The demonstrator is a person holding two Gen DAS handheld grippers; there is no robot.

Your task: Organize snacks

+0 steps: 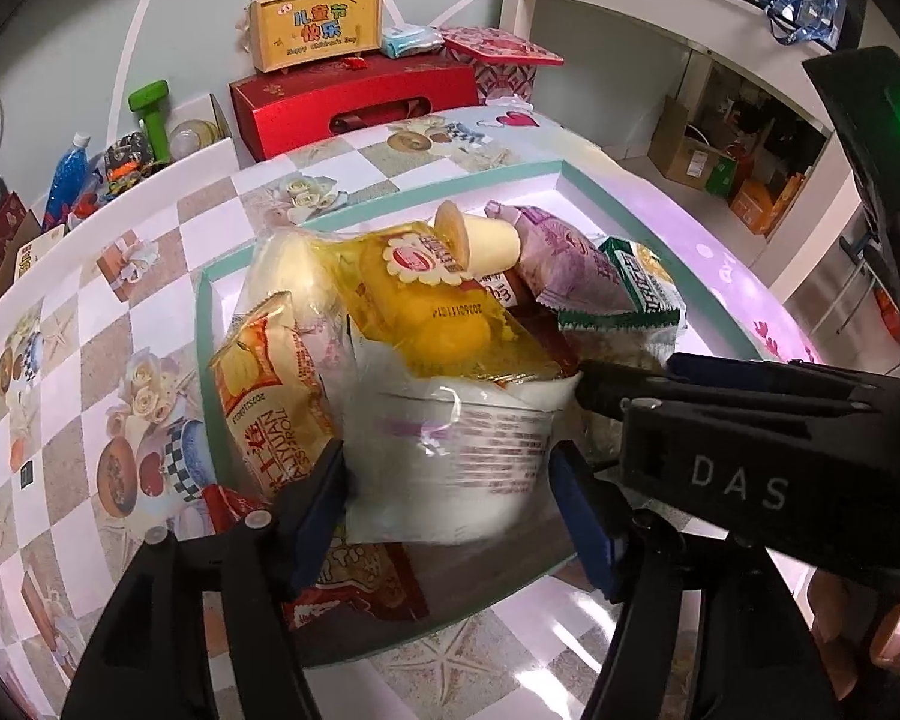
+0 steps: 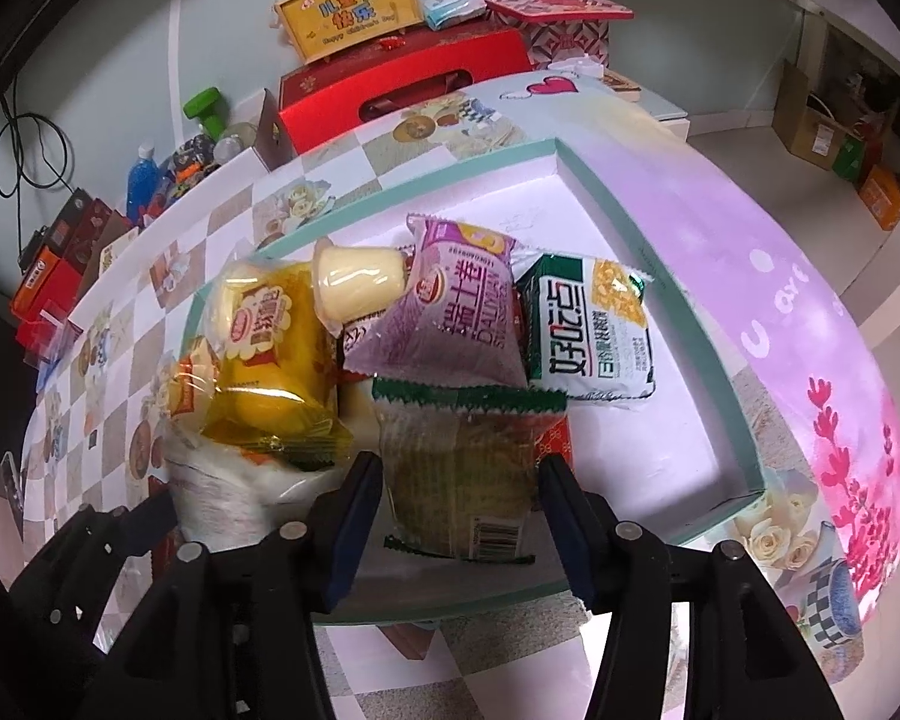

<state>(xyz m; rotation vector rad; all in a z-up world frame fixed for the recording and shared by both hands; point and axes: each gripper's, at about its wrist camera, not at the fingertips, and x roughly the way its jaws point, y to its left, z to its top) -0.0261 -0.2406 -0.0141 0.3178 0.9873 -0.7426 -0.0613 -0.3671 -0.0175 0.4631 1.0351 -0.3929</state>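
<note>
A shallow white box with a teal rim [image 1: 390, 204] [image 2: 744, 420] holds a pile of snack packs. My left gripper [image 1: 450, 474] has its fingers on both sides of a white packet [image 1: 450, 468] at the pile's near edge. My right gripper [image 2: 462, 486] straddles a clear green-edged cake pack [image 2: 462, 480]; it also enters the left wrist view from the right [image 1: 720, 420]. On the pile lie a yellow cake pack [image 1: 432, 300] [image 2: 270, 360], a pudding cup [image 1: 480, 237] [image 2: 360, 285], a purple pack [image 2: 450, 312] and a green-white pack [image 2: 594, 330].
The box sits on a table with a patterned checkered cloth [image 1: 120, 324] [image 2: 120, 396]. The pink box lid [image 2: 780, 300] lies along its right side. Red gift boxes [image 1: 354, 102] and a yellow gift case [image 1: 318, 24] stand behind. Shelves with boxes stand at right [image 1: 720, 150].
</note>
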